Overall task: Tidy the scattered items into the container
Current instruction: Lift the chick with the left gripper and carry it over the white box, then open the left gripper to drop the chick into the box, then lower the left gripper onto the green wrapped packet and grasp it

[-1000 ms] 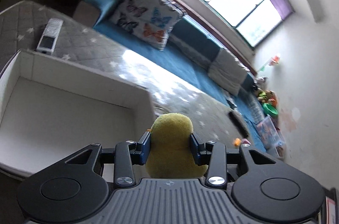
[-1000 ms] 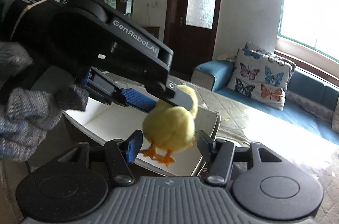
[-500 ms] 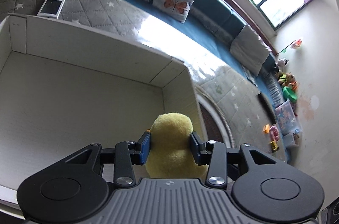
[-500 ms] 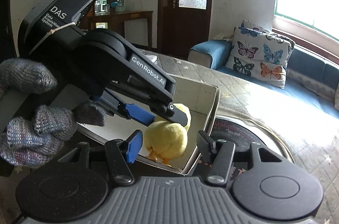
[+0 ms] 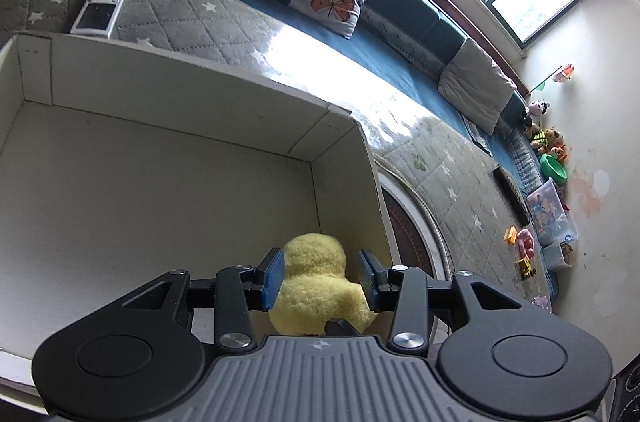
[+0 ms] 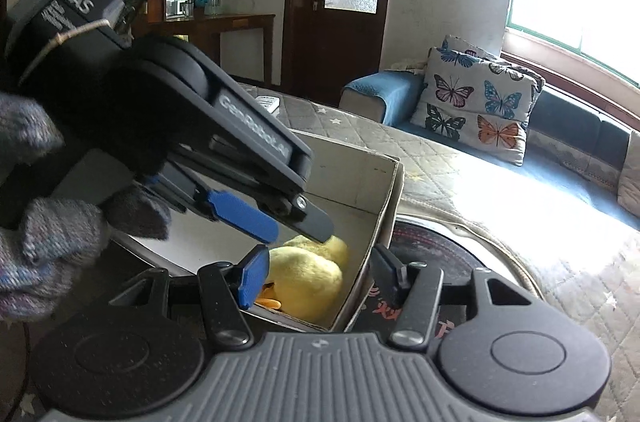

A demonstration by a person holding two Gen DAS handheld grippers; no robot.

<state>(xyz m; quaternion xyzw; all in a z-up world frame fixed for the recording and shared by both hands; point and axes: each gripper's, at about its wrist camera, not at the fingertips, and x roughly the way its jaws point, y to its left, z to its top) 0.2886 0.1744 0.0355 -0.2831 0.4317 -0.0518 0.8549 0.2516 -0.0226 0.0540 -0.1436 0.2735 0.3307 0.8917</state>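
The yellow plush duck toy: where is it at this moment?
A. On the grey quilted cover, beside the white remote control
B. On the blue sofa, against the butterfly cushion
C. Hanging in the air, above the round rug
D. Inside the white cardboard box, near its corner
D. The yellow plush duck toy lies inside the white cardboard box, near its corner, and the left gripper has its blue pads spread open at both sides of it.

plush duck in box, seemingly cornered
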